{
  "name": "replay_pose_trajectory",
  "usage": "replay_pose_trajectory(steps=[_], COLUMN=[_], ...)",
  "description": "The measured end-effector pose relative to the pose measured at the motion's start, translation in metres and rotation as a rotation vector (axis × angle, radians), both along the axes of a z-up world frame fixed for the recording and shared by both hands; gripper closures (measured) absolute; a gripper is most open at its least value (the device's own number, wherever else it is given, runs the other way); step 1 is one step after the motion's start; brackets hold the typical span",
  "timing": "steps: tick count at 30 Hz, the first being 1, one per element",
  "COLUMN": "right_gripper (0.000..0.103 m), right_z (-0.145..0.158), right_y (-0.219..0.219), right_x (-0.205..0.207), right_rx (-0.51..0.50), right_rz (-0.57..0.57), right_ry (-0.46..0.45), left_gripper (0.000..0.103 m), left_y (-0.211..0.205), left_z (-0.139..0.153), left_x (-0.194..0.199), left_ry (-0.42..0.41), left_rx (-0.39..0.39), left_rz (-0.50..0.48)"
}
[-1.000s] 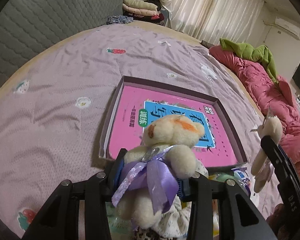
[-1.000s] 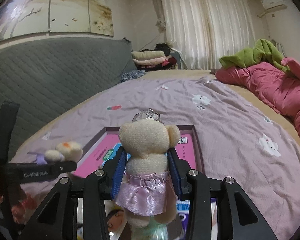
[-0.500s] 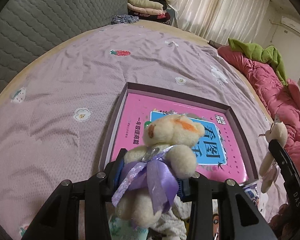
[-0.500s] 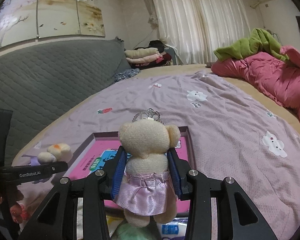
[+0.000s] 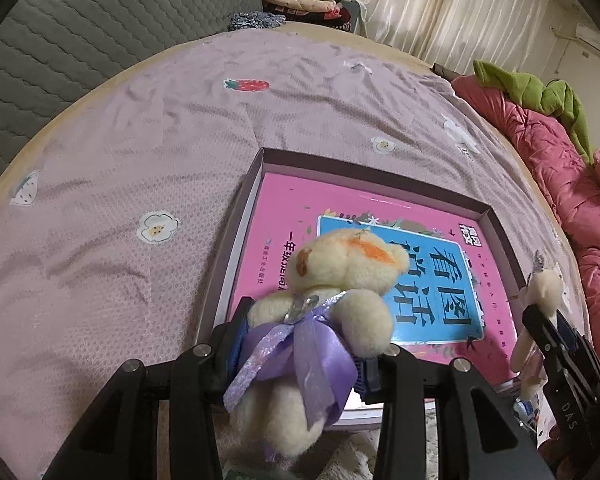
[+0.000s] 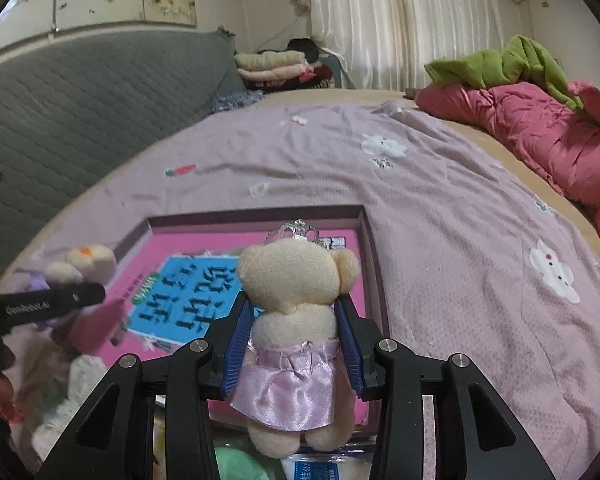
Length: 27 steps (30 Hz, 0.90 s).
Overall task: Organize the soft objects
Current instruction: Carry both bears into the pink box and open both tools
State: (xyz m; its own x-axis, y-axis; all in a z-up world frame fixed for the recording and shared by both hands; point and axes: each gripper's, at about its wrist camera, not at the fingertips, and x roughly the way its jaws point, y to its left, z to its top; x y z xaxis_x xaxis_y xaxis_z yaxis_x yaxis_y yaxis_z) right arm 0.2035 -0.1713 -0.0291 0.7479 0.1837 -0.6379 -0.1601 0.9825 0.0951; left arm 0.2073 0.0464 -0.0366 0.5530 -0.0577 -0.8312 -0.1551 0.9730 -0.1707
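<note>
My left gripper (image 5: 300, 344) is shut on a cream teddy bear with a purple ribbon bow (image 5: 320, 320), held above the near edge of a shallow purple box (image 5: 384, 178) that holds a pink book (image 5: 292, 216). My right gripper (image 6: 294, 344) is shut on a cream teddy bear with a pink skirt and a small tiara (image 6: 294, 320), also held above the box (image 6: 256, 216). The right gripper and its bear (image 5: 540, 300) show at the right of the left wrist view. The left gripper's bear (image 6: 84, 264) shows at the left of the right wrist view.
The box lies on a bed with a lilac sheet (image 5: 140, 160). A grey quilted headboard (image 6: 80, 100) stands at the left. A pink quilt (image 6: 540, 128) with a green cloth (image 6: 500, 60) lies at the right. Other soft items and packets (image 6: 72, 392) lie below the grippers.
Both grippers have moved forward over the box with their bears. The box and book look nearer and larger in both views. Both grips are unchanged.
</note>
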Motion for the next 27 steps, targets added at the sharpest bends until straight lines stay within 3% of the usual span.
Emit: replay_pose_trajectory(steps=[13,21,27], right_gripper=[0.059,0.058,0.044], right_z=[-0.018,-0.015,-0.008], right_y=[-0.002,-0.005,-0.016], right_x=[0.007,0.006,0.003], right_rx=[-0.032,-0.016,0.067], right_rz=[-0.039,-0.038,-0.049], right_ry=[0.109,0.107,0.088], left_gripper=[0.061,0.061,0.06], left_y=[-0.001,-0.001,-0.001], left_z=[-0.016,-0.021,-0.024], left_x=[0.005,0.009,0.012], left_ry=[0.054,0.074,0.092], left_rx=[0.02,0.027,0.019], left_rz=[0.0,0.005,0.004])
